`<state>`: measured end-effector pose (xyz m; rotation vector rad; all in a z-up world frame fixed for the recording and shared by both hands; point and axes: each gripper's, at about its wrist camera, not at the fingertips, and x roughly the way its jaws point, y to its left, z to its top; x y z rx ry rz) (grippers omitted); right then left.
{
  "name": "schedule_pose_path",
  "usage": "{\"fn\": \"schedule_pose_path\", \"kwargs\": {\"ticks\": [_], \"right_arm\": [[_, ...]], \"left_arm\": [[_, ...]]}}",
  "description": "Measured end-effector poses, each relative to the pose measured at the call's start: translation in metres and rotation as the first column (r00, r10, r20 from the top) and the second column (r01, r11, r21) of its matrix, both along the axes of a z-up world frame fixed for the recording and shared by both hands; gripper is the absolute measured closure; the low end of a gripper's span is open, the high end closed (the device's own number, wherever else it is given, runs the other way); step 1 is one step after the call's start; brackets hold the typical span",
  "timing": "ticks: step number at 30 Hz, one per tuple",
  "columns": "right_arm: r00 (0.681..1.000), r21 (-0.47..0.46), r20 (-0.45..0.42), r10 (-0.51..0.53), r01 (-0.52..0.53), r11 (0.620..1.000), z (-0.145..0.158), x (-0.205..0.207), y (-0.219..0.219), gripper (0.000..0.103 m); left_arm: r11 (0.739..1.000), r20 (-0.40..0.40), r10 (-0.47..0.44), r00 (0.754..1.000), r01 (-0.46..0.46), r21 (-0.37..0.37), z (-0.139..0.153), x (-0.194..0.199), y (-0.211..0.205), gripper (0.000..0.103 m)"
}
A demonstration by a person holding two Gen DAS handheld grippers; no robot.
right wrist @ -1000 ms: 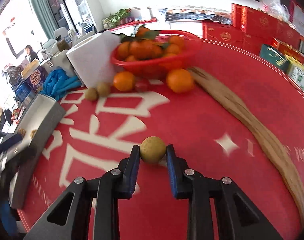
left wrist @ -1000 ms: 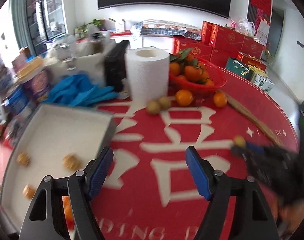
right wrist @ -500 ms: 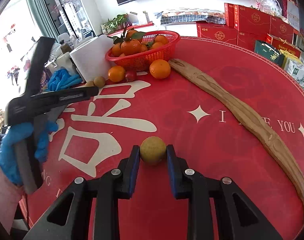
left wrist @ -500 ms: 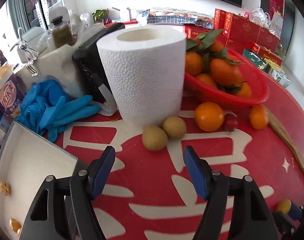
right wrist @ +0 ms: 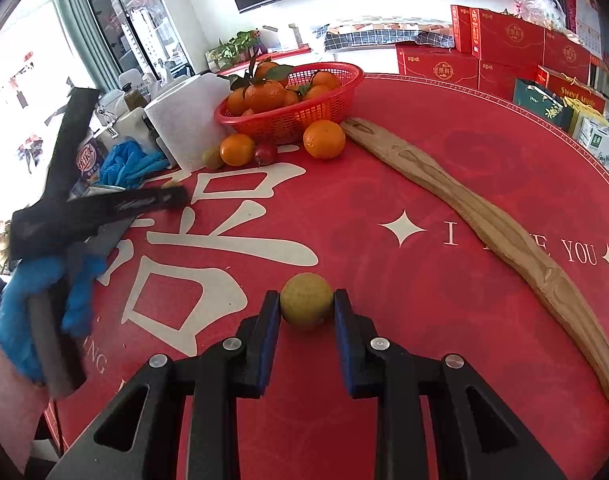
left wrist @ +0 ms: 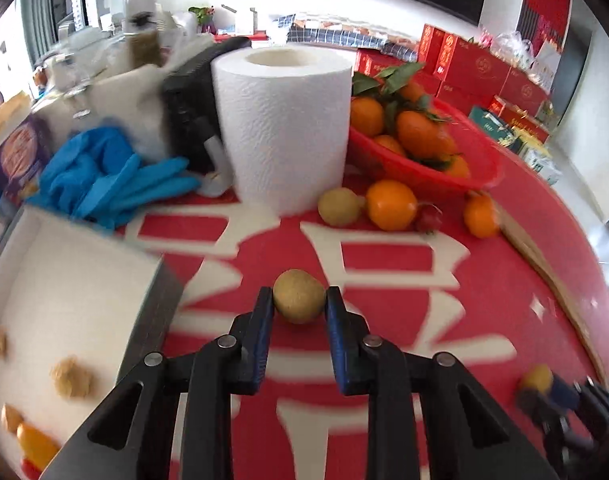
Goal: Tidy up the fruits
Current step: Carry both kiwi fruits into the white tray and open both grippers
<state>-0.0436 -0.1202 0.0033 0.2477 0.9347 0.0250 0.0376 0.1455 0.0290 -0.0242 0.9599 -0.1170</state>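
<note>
A small brownish-green fruit sits at the lower middle of the left wrist view, pinched between the blue pads of the left gripper. Its jaws have just been closing and now clamp the fruit on both sides, over the red tabletop with its white characters.

In the right wrist view a yellow-green round fruit sits at the lower middle, grasped by the right gripper, whose narrow-set jaws press it from either side.

Above the left gripper's fruit, in the upper middle of that frame, stands a white paper roll. Just right of its base lie another brownish-green fruit, an orange and a small red fruit, with a second orange further right. Behind them is a red basket of leafy oranges. Blue gloves lie at the left, and a white tray with a few small pieces fills the lower left, close beside the left jaw.

In the right wrist view a long wooden strip runs from the basket toward the lower right, and a blue-gloved hand holds the left gripper at the left edge.
</note>
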Motion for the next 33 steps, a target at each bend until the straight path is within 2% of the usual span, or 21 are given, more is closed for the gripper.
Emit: {"fn": "schedule_pose_path", "kwargs": {"ticks": [6, 14, 33], "right_arm": [[0.999, 0.009, -0.014, 0.038, -0.038, 0.999, 0.001, 0.001, 0.015, 0.075], [0.996, -0.022, 0.000, 0.091, -0.091, 0.996, 0.011, -0.003, 0.047, 0.075], [0.993, -0.057, 0.009, 0.122, -0.121, 0.991, 0.028, -0.007, 0.073, 0.075]], "left_arm": [[0.997, -0.019, 0.027, 0.999, -0.026, 0.068, 0.008, -0.048, 0.014, 0.075], [0.996, -0.033, 0.053, 0.998, -0.050, 0.073, 0.000, -0.083, 0.027, 0.075], [0.998, -0.006, 0.046, 0.999, -0.045, 0.054, 0.004, -0.104, 0.031, 0.075]]}}
